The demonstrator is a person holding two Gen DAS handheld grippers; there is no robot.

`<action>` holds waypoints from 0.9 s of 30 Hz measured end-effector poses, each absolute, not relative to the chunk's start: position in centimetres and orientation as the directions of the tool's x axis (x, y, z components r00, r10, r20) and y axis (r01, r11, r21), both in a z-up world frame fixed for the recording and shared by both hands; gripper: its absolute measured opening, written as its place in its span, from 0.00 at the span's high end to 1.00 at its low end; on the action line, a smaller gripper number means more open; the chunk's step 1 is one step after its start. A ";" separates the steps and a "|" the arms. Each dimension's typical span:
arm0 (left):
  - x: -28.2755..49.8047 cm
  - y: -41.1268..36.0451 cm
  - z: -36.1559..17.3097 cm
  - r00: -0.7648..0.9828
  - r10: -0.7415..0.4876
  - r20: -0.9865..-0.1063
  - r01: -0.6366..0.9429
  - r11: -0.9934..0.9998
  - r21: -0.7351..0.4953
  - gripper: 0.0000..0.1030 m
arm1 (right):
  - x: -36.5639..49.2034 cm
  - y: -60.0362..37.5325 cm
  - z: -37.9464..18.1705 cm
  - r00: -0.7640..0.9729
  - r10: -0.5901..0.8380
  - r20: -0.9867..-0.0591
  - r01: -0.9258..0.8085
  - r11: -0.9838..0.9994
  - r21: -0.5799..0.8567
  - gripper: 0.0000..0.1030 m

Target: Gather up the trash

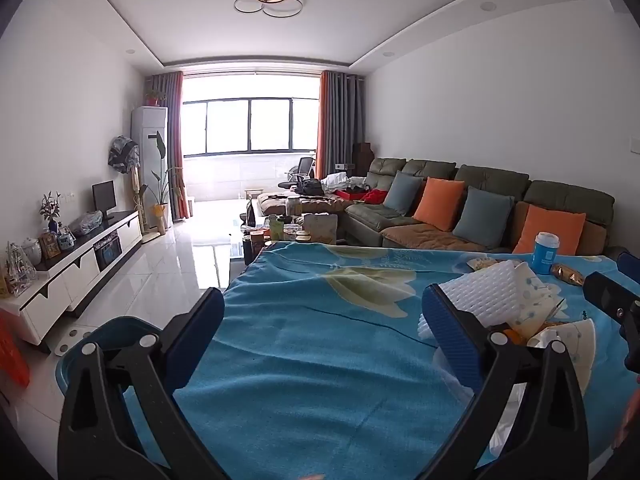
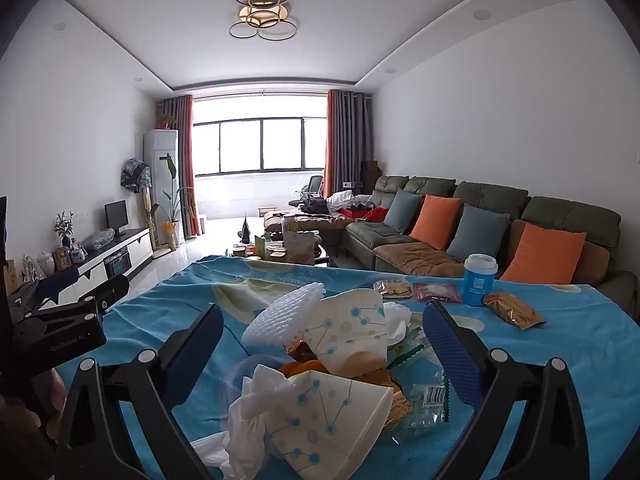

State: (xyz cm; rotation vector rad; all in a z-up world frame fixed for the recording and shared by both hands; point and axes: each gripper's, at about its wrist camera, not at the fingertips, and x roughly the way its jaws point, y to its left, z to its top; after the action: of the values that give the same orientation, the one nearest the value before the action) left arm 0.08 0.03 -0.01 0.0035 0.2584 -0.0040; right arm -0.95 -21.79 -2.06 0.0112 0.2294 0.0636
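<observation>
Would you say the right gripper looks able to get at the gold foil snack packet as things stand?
Probably yes: the gold foil snack packet lies uncovered on the blue blanket, ahead-right of the open right gripper, apart from the blue cup.

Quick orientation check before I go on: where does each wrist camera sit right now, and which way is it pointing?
Left wrist: on the left gripper, low over the blue blanket, facing the window; its open fingers show, and the right gripper enters at right.
Right wrist: on the right gripper, over the trash pile, facing the same way; its open fingers frame the pile, and the left gripper enters at left.
Shared: foam netting, blue cup, gold wrapper, sofa.
</observation>
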 end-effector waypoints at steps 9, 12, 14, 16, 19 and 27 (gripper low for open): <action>-0.4 0.1 0.0 0.975 0.001 -0.224 0.002 1.000 0.010 0.05 | -0.9 -21.5 -1.9 0.973 0.061 -0.222 -0.061 0.998 0.005 0.06; -0.6 0.4 -0.1 0.975 -0.001 -0.221 0.002 1.000 0.003 0.05 | -1.1 -21.4 -1.9 0.974 0.063 -0.218 -0.064 0.998 0.002 0.07; -0.5 0.2 0.1 0.975 -0.001 -0.222 0.002 1.000 0.002 0.05 | -1.1 -21.3 -1.8 0.974 0.064 -0.218 -0.065 0.998 0.002 0.07; -0.4 0.0 0.1 0.975 0.000 -0.221 0.000 1.000 0.000 0.05 | -1.3 -21.5 -1.8 0.974 0.064 -0.217 -0.064 0.998 0.003 0.07; -0.6 0.1 0.2 0.975 -0.001 -0.220 0.000 1.000 -0.002 0.05 | -1.3 -21.4 -2.0 0.975 0.062 -0.214 -0.063 0.998 0.001 0.07; -0.8 0.1 0.4 0.978 -0.001 -0.208 0.001 1.000 0.000 0.05 | -1.2 -21.5 -1.8 0.977 0.063 -0.206 -0.065 0.998 -0.002 0.07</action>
State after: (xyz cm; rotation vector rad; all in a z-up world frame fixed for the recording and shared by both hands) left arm -0.82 0.12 0.38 0.0002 0.2100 -0.0008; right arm -1.23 -21.46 -1.75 -0.0090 0.2070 0.0642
